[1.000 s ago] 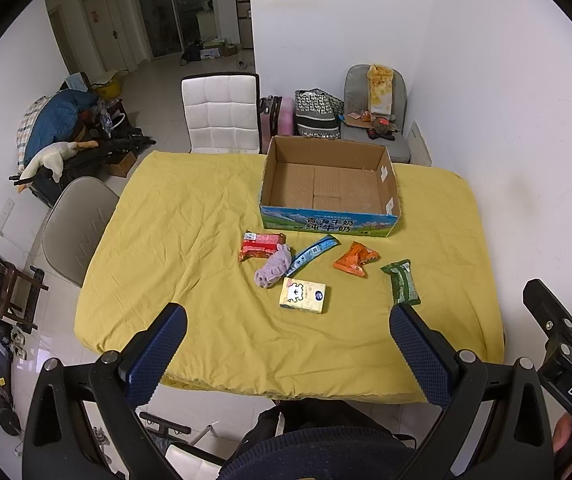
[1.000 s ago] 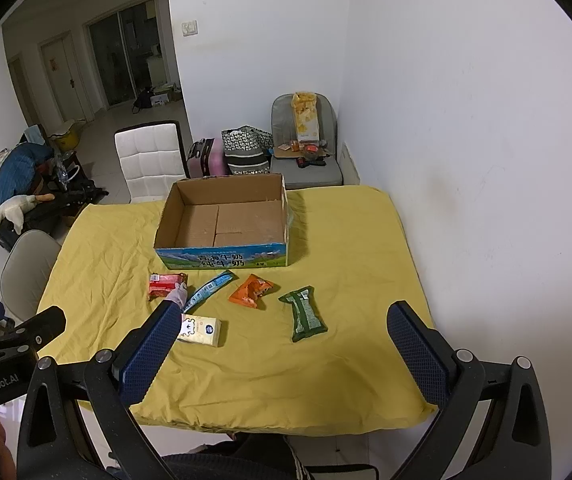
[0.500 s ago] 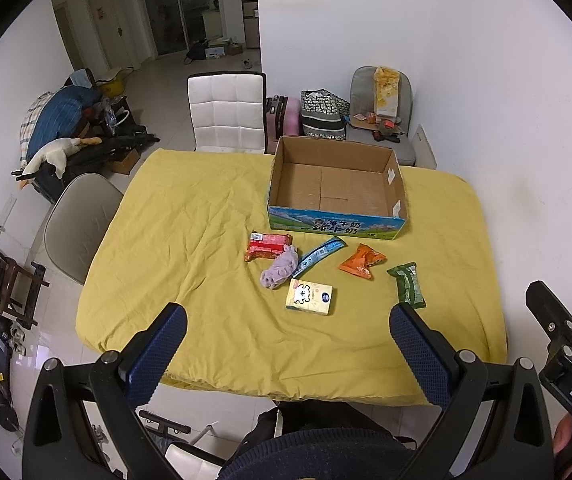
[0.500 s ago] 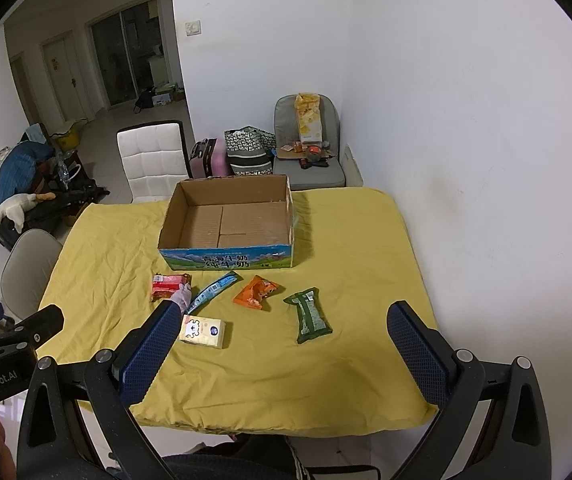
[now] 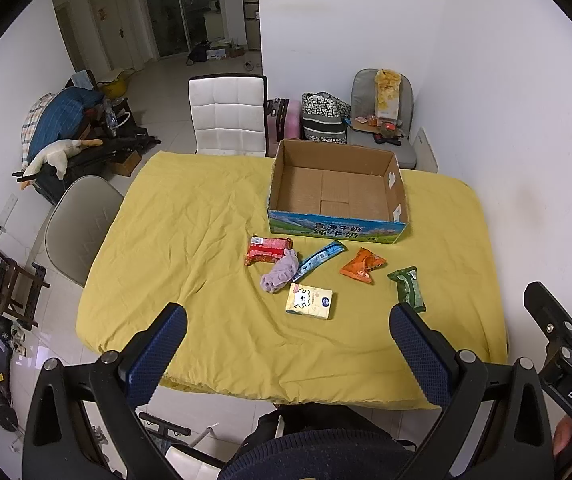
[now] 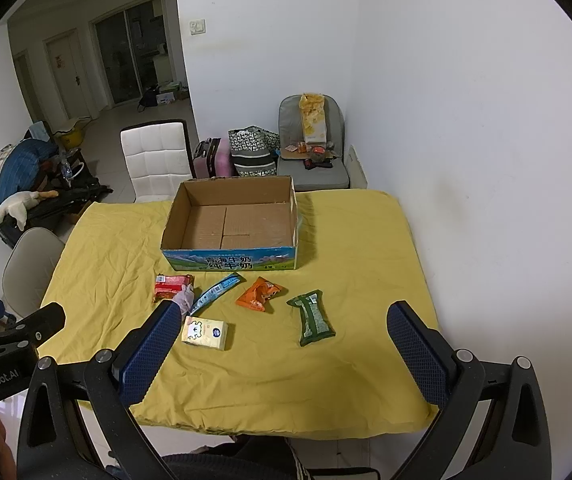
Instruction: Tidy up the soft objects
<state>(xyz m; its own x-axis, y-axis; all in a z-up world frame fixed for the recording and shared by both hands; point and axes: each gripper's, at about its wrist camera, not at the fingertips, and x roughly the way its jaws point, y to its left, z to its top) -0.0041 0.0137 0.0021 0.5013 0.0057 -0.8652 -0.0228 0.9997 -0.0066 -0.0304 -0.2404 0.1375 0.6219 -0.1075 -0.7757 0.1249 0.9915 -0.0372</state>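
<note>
An empty cardboard box (image 5: 338,194) (image 6: 231,224) stands on the yellow-covered table (image 5: 189,240) (image 6: 366,248). In front of it lie a red packet (image 5: 266,249) (image 6: 169,286), a purple soft toy (image 5: 279,272) (image 6: 185,298), a blue stick pack (image 5: 318,260) (image 6: 215,292), an orange packet (image 5: 362,265) (image 6: 259,294), a green packet (image 5: 408,286) (image 6: 313,318) and a yellow tissue pack (image 5: 310,301) (image 6: 205,333). My left gripper (image 5: 286,344) and right gripper (image 6: 281,336) are both open and empty, held above the table's near edge.
A white chair (image 5: 227,114) stands behind the table and a beige chair (image 5: 79,228) at its left. Bags and a grey seat (image 5: 382,120) sit by the back wall. A white wall runs close along the table's right side.
Both grippers have risen and drawn back slightly, so the table and objects look a little smaller and farther. Nothing on the table has moved.
</note>
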